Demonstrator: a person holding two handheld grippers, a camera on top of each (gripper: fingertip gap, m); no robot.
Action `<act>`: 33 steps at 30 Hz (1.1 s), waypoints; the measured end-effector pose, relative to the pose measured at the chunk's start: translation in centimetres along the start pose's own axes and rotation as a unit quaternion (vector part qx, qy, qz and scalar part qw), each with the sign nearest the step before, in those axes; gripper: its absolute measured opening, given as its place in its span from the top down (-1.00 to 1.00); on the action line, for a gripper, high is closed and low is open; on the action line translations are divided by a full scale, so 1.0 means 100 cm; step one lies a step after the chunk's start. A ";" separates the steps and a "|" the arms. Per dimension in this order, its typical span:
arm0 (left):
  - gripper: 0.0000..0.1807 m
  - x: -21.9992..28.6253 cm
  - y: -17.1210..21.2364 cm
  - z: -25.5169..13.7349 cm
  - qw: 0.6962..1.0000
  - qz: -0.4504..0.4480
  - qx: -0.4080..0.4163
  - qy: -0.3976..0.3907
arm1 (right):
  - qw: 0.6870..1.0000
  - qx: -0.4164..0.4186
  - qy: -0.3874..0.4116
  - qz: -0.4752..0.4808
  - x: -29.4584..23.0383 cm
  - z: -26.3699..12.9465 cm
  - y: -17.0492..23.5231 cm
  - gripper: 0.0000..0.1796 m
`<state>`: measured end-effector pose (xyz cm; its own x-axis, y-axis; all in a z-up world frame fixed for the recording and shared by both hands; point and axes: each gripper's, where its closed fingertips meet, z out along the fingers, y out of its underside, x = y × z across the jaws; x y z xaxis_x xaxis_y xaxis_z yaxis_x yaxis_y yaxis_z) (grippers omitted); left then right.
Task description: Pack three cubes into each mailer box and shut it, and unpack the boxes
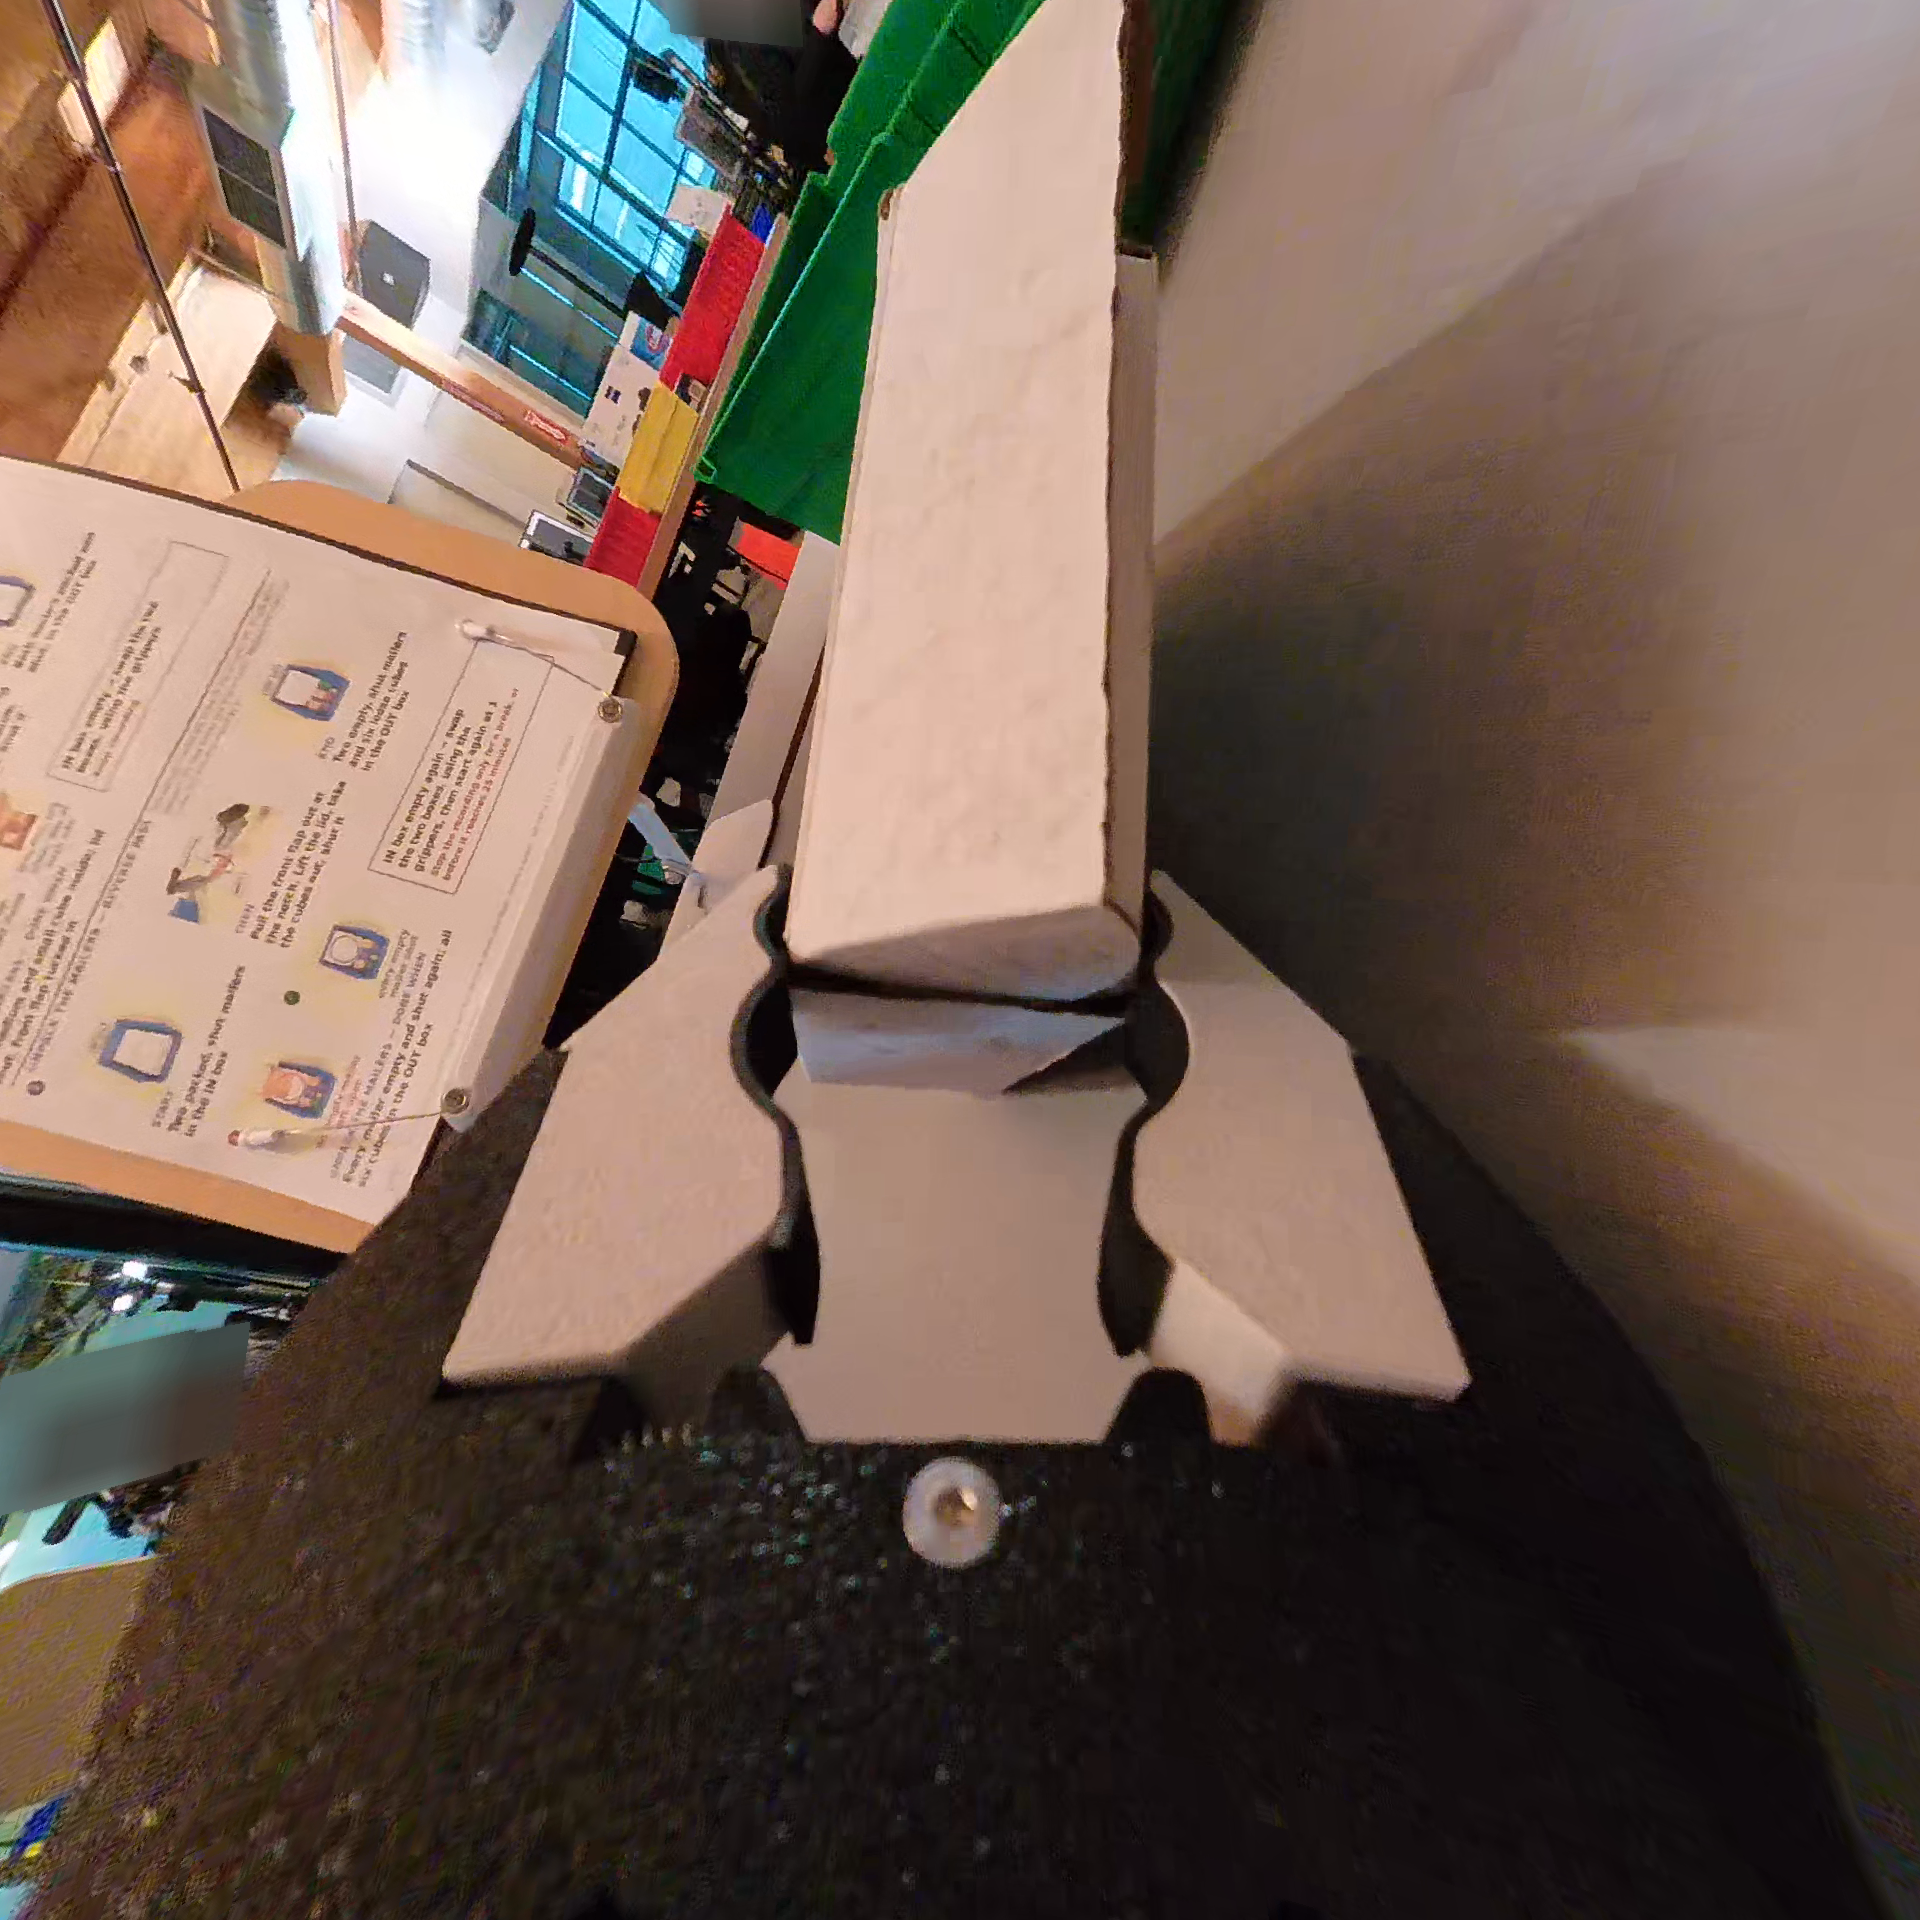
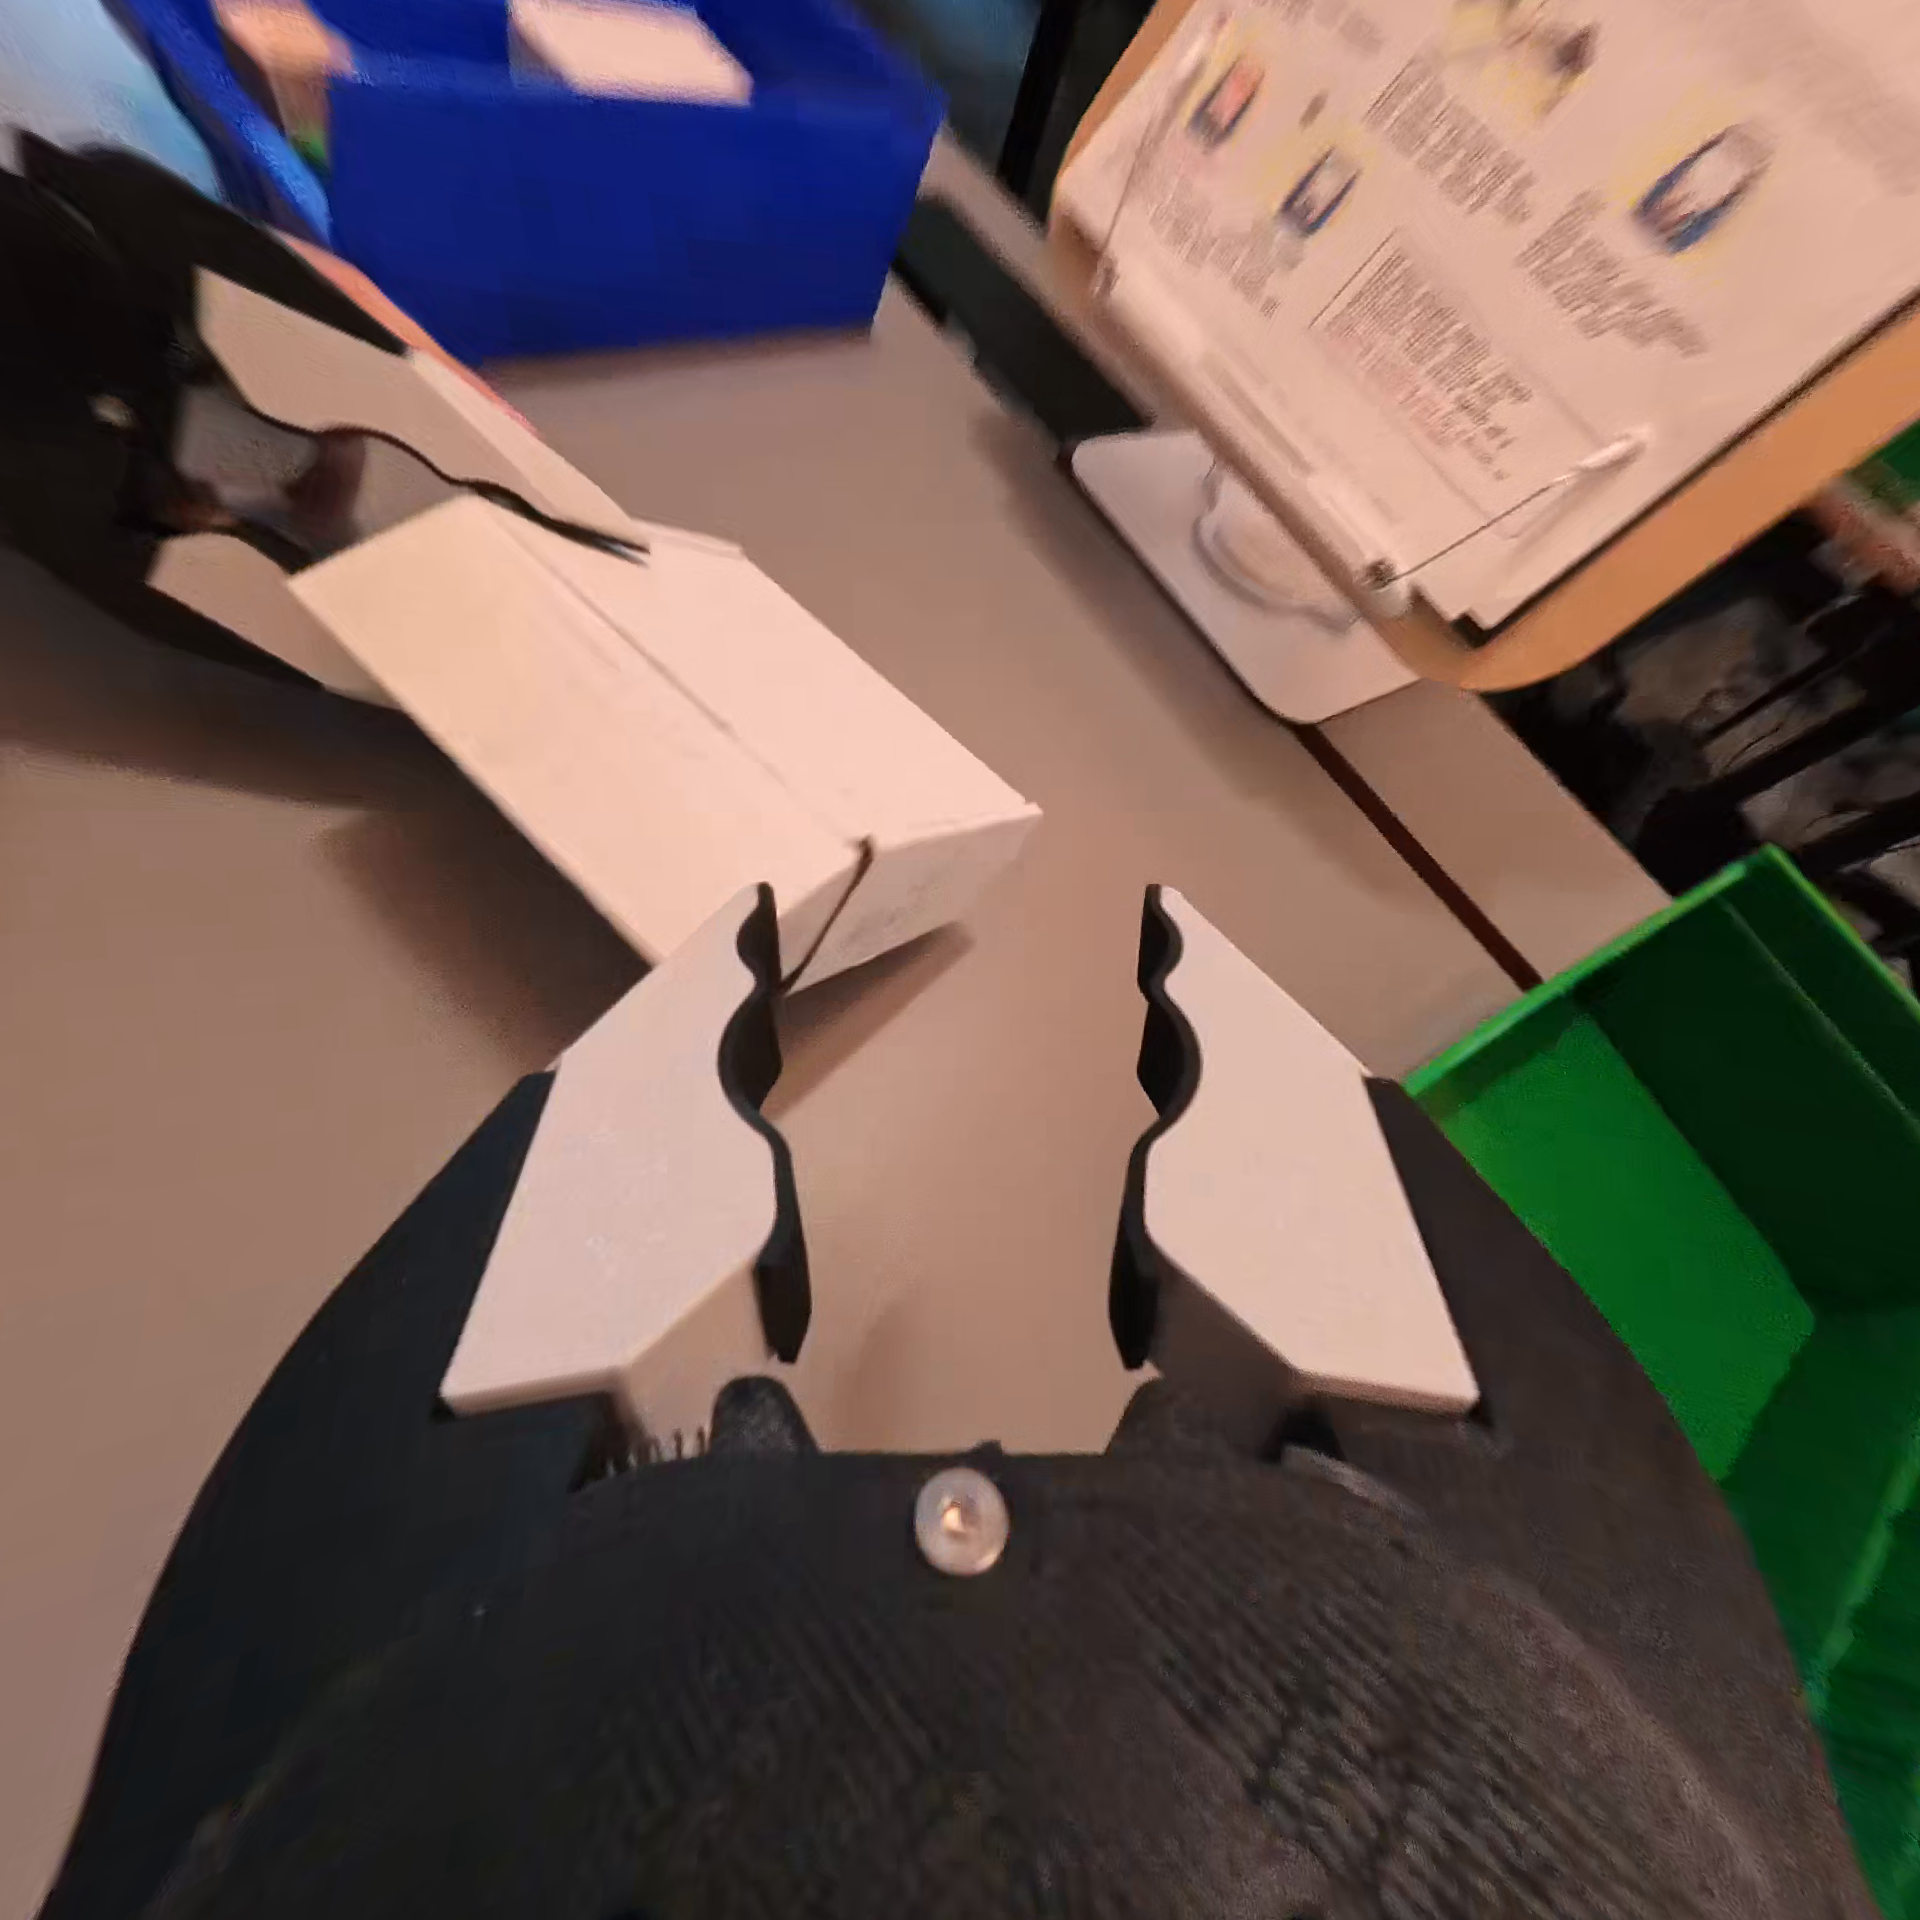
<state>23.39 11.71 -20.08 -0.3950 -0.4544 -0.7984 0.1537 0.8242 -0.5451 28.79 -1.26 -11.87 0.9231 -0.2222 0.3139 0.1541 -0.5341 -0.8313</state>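
Note:
My left gripper (image 1: 961, 904) is shut on the end of a closed white mailer box (image 1: 977, 623), which runs straight ahead of its fingers. In the right wrist view the same box (image 2: 644, 717) is held tilted over the grey table (image 2: 208, 1039), with the left gripper (image 2: 208, 447) gripping its far left end. My right gripper (image 2: 956, 914) is open and empty, just in front of the box's near corner, with its left finger (image 2: 665, 1143) overlapping that corner. No loose cubes can be made out clearly.
A blue bin (image 2: 582, 208) at the back left holds another white box (image 2: 623, 52). A green bin (image 2: 1683, 1195) stands at the right and also shows in the left wrist view (image 1: 810, 343). An instruction sheet on a stand (image 2: 1455, 260) is at the table's back right edge.

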 end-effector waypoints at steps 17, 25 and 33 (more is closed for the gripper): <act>0.32 -0.007 0.004 0.007 1.000 -0.019 -0.010 0.023 | 0.980 0.138 0.114 0.089 -0.035 0.031 0.030 0.97; 0.32 -0.006 0.003 0.009 0.999 -0.008 -0.017 0.033 | 0.989 0.080 -0.042 0.118 -0.054 0.026 0.047 0.00; 0.32 -0.005 0.005 0.008 0.999 0.002 -0.014 0.037 | 0.912 0.087 -0.182 0.356 -0.027 0.037 0.027 0.10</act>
<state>24.34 12.05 -20.14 -0.4603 -0.4265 -0.7786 0.1307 0.8349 -0.5346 28.05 0.91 -16.69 0.8617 -0.1595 -0.4816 -0.5065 -0.2154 -0.8349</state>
